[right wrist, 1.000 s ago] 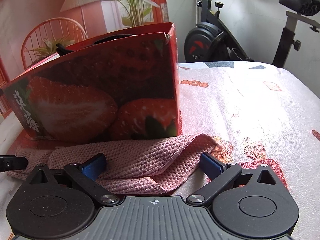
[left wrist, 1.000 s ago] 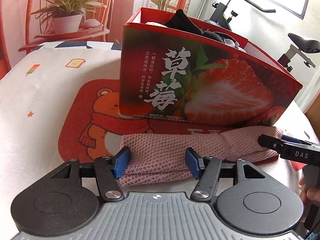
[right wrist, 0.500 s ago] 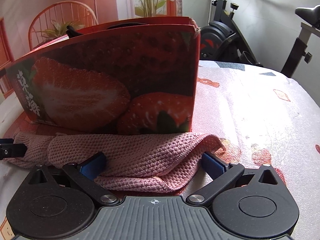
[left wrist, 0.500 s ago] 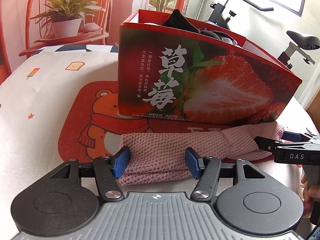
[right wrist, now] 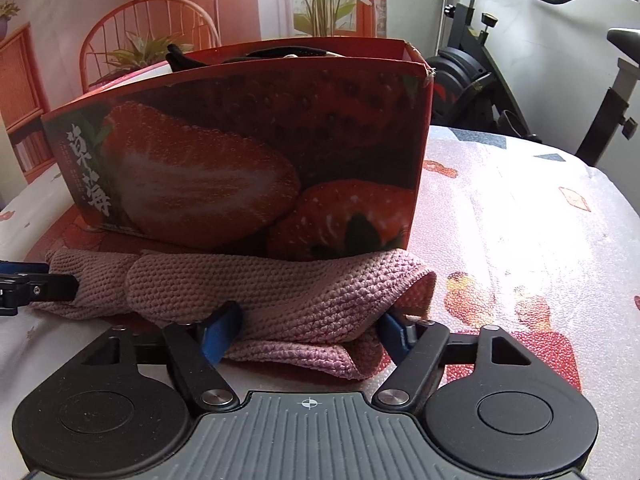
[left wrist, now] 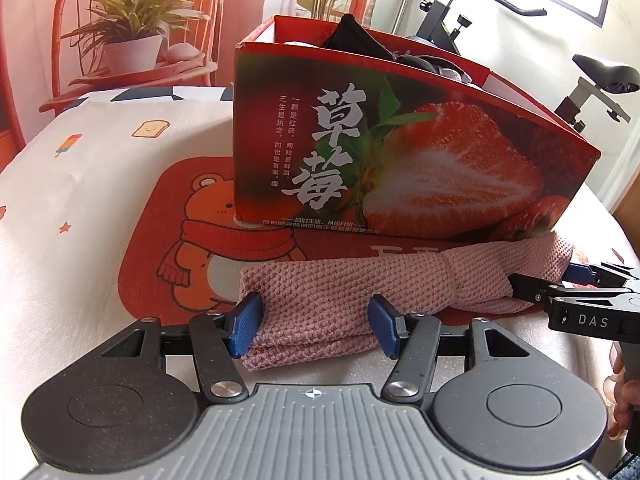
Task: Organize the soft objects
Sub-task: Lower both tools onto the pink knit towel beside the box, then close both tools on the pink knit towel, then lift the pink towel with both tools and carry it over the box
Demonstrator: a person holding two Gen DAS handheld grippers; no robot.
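Item: pink knitted cloth [left wrist: 360, 292], folded long, lying on the table [left wrist: 80, 184] against the near foot of the strawberry box [left wrist: 400, 152], long axis 9-to-3 o'clock. Left gripper [left wrist: 316, 326], half open, straddles its left end at 12 o'clock, pads touching. Right gripper [right wrist: 308, 332] has just been closing around the right end, cloth between, apparently pinched.

The strawberry box [left wrist: 400, 168] carries large white brush characters 草莓 across the middle of its front, seen from the left wrist. Left of them run small white vertical columns of Chinese text, too fine to read surely. At the lower right, the other gripper [left wrist: 592, 320] bears white letters DAS.
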